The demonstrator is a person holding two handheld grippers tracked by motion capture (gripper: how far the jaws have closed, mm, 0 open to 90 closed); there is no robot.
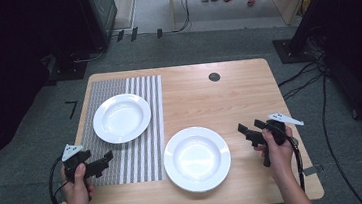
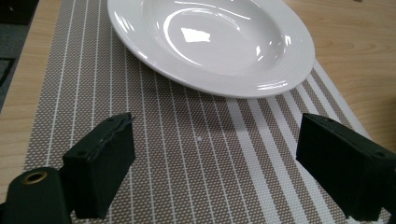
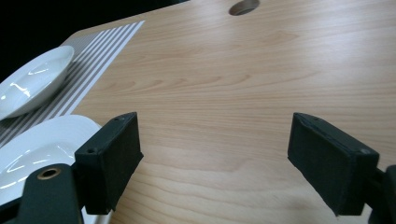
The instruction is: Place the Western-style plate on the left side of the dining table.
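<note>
Two white deep plates are on the wooden table. One plate (image 1: 122, 117) (image 2: 212, 42) (image 3: 32, 84) rests on a striped grey placemat (image 1: 133, 152) (image 2: 187, 154) at the left. The other plate (image 1: 197, 158) (image 3: 32, 149) lies on bare wood near the front, its left rim over the mat's edge. My left gripper (image 1: 108, 158) (image 2: 212, 163) hovers open over the mat's front left part, pointing toward the mat plate, nothing between its jaws. My right gripper (image 1: 244, 128) (image 3: 212, 158) is open just right of the front plate, jaws empty over bare wood.
A round cable hole (image 1: 214, 76) (image 3: 243, 6) sits near the table's far edge. Cables (image 1: 321, 118) lie on the grey carpet to the right, and dark equipment stands at the back left. Bare wood spans the table's right half (image 1: 248, 95).
</note>
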